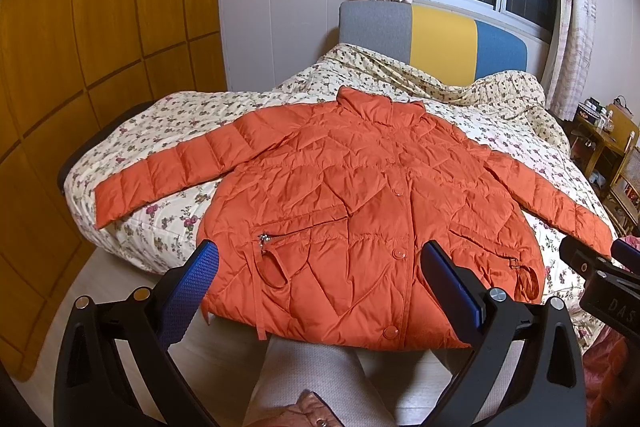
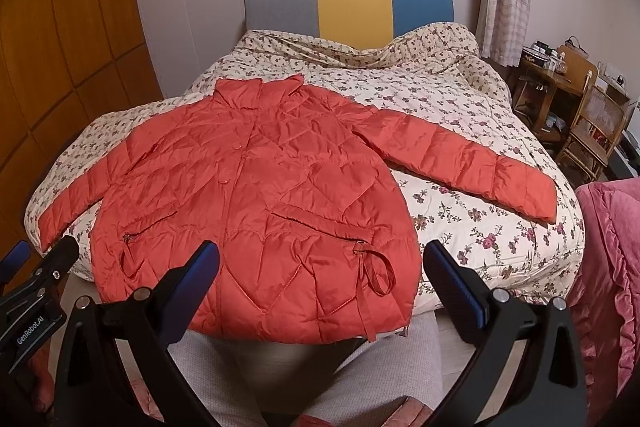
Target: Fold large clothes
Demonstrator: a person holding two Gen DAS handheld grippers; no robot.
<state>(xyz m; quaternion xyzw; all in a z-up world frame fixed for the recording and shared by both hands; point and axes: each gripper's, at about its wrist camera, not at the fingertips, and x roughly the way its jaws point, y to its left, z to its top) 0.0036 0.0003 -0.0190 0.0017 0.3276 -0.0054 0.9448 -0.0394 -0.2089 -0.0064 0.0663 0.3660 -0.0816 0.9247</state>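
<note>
An orange quilted puffer jacket lies flat and face up on the bed, buttoned, collar toward the headboard, both sleeves spread out sideways; its hem hangs over the bed's near edge. It also shows in the right wrist view. My left gripper is open and empty, held just above the hem at the jacket's lower left half. My right gripper is open and empty, held above the hem at the jacket's right pocket. Each gripper shows at the edge of the other's view.
The bed has a floral quilt and a grey, yellow and blue headboard. A wooden wardrobe stands at left. A wooden desk and chair stand at right. A pink fabric lies at the right edge. A person's legs are below.
</note>
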